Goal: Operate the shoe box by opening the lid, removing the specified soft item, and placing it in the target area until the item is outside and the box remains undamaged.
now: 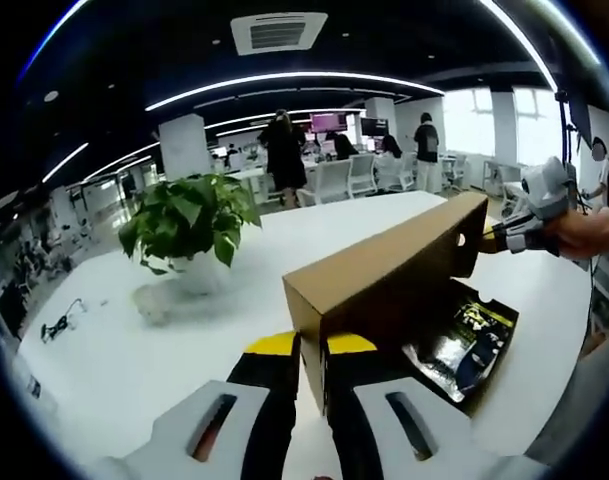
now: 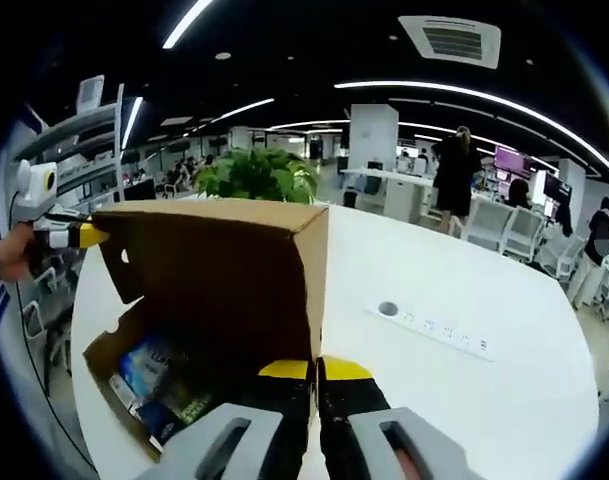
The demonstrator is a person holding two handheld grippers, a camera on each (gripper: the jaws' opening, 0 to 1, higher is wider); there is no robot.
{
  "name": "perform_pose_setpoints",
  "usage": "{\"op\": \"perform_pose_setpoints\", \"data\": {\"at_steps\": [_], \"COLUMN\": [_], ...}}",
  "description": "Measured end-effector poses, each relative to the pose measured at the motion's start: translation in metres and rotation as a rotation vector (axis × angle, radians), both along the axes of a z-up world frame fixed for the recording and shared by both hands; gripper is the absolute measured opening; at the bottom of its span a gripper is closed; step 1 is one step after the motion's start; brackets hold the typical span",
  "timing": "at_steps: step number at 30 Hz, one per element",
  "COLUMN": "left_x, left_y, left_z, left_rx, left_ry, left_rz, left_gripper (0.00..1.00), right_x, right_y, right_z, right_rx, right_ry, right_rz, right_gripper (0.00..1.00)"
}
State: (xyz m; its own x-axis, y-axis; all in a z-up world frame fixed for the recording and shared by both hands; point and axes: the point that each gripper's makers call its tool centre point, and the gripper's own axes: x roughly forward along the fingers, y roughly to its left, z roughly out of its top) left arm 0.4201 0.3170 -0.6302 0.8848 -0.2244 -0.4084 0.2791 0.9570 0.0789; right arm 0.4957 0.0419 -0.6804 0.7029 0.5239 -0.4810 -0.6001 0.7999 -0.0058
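The brown cardboard shoe box lid (image 1: pixel 384 275) stands raised on the white table. My left gripper (image 1: pixel 312 345) is shut on the lid's near corner. At the far corner, my right gripper (image 1: pixel 489 238) pinches the lid, with a hand (image 1: pixel 592 230) holding it. Under the lid lies a dark soft packet (image 1: pixel 466 335) with blue and yellow print. In the right gripper view the lid (image 2: pixel 224 270) rises over the box wall (image 2: pixel 102 350) and the packet (image 2: pixel 159 385). There my right gripper (image 2: pixel 315 368) is shut on the lid's corner, and my left gripper (image 2: pixel 94 235) holds the other.
A potted green plant (image 1: pixel 189 225) (image 2: pixel 259 175) stands on the table (image 1: pixel 134 340) beyond the box. A white power strip (image 2: pixel 434 325) lies to the right, a small cable (image 1: pixel 59 322) at the left edge. People and chairs fill the office behind.
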Motion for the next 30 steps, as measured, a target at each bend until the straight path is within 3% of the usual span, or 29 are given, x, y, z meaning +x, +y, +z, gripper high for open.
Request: {"op": "perform_pose_setpoints", "data": {"at_steps": [12, 30], "left_x": [0.01, 0.013], "left_y": [0.003, 0.007], "left_z": [-0.03, -0.077], "left_rx": [0.027, -0.004], "left_ry": [0.053, 0.173], "left_rz": [-0.001, -0.002], "left_gripper": [0.04, 0.03], "right_x": [0.012, 0.032], "right_y": [0.003, 0.008], "right_z": [-0.009, -0.025], "right_rx": [-0.01, -0.048], "right_ry": [0.021, 0.077], "right_rz": [0.019, 0.022], "right_gripper": [0.0, 0.0]}}
